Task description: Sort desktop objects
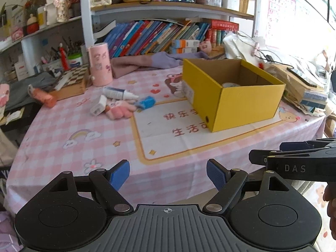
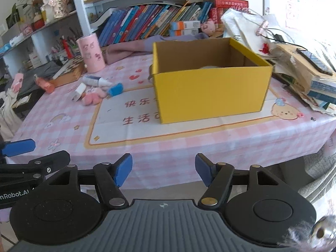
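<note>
**Two empty grippers hang at the edge of a cluttered tabletop**

Left wrist view: the left gripper hangs over the near edge of the tabletop, its blue pads spread apart with nothing between them. On the pink checked cloth, an open yellow box stands right of centre, a pale round item just visible inside. To its left lies a small cluster: a white tube, a white eraser, a pink plush toy and a blue brush-like piece, touching or just beside one another. A pink cylinder stands upright behind them, near a chessboard box. The right gripper shows at the right edge.

Right wrist view: the right gripper is likewise open and empty, short of the tabletop's near edge. The yellow box sits straight ahead; the cluster lies well to its left, apart from the box. One blue pad of the left gripper enters at left.
</note>
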`<move>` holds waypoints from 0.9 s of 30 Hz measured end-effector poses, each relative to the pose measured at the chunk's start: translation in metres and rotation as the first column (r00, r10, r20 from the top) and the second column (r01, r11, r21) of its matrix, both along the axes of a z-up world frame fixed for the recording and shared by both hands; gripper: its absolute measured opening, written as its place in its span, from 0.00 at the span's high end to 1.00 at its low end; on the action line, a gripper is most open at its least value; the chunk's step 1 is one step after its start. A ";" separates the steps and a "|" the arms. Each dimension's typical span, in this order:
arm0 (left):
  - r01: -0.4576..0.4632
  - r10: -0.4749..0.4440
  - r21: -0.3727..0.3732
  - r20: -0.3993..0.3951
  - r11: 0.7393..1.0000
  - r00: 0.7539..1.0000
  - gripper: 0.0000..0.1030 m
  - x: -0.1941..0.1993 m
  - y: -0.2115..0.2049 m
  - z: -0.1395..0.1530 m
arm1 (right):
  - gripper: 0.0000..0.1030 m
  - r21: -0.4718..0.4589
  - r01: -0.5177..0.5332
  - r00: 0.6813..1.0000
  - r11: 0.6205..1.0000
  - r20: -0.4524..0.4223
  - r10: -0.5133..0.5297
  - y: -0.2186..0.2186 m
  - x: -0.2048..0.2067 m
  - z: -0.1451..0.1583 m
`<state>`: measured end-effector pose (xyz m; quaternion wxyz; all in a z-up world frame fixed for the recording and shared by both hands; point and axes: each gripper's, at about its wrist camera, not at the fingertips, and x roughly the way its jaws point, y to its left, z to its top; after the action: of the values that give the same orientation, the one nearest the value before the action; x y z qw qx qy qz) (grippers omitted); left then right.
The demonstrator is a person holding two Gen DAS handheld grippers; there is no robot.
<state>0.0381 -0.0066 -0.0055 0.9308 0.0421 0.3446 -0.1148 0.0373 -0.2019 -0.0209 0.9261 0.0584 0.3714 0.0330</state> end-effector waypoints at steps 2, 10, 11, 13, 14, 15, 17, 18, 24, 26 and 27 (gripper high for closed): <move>-0.019 0.019 -0.004 -0.004 1.000 1.000 0.19 -0.002 0.007 -0.001 | 0.35 -0.002 -0.016 1.000 1.000 -0.003 0.016 0.008 0.000 -0.001; -0.080 0.080 -0.014 -0.011 0.997 0.997 0.19 -0.008 0.031 -0.002 | 0.29 -0.027 -0.093 0.996 0.995 0.002 0.093 0.035 0.002 0.000; -0.086 0.086 -0.015 -0.013 0.996 0.996 0.19 -0.009 0.033 -0.002 | 0.28 -0.032 -0.103 0.995 0.994 0.005 0.103 0.039 0.002 0.000; -0.100 0.100 -0.019 -0.015 0.995 0.995 0.19 -0.010 0.039 -0.002 | 0.27 -0.040 -0.120 0.993 0.992 0.010 0.120 0.045 0.002 0.001; -0.107 0.106 -0.023 -0.016 0.994 0.994 0.19 -0.010 0.042 -0.002 | 0.27 -0.044 -0.130 0.991 0.991 0.012 0.131 0.048 0.003 0.002; -0.112 0.111 -0.026 -0.015 0.993 0.994 0.19 -0.011 0.045 -0.002 | 0.27 -0.047 -0.138 0.990 0.989 0.012 0.139 0.051 0.003 0.002; -0.124 0.123 -0.032 -0.015 0.992 0.992 0.18 -0.012 0.049 -0.002 | 0.26 -0.055 -0.154 0.988 0.986 0.013 0.155 0.056 0.003 0.002; -0.129 0.128 -0.033 -0.015 0.991 0.992 0.18 -0.013 0.051 -0.002 | 0.26 -0.061 -0.162 0.987 0.985 0.013 0.163 0.059 0.003 0.002; -0.146 0.146 -0.042 -0.013 0.988 0.989 0.14 -0.014 0.061 -0.002 | 0.26 -0.079 -0.194 0.981 0.978 0.012 0.196 0.072 0.005 0.002; -0.147 0.147 -0.045 -0.009 0.988 0.989 0.13 -0.013 0.063 -0.002 | 0.26 -0.084 -0.199 0.980 0.976 0.011 0.201 0.075 0.005 0.002; -0.147 0.147 -0.045 -0.007 0.988 0.989 0.13 -0.013 0.064 -0.001 | 0.26 -0.085 -0.200 0.979 0.976 0.010 0.202 0.076 0.005 0.001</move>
<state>0.0249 0.0571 -0.0070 0.9368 -0.0047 0.3457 -0.0539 0.0426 -0.1258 -0.0195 0.9230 -0.0186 0.3678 0.1113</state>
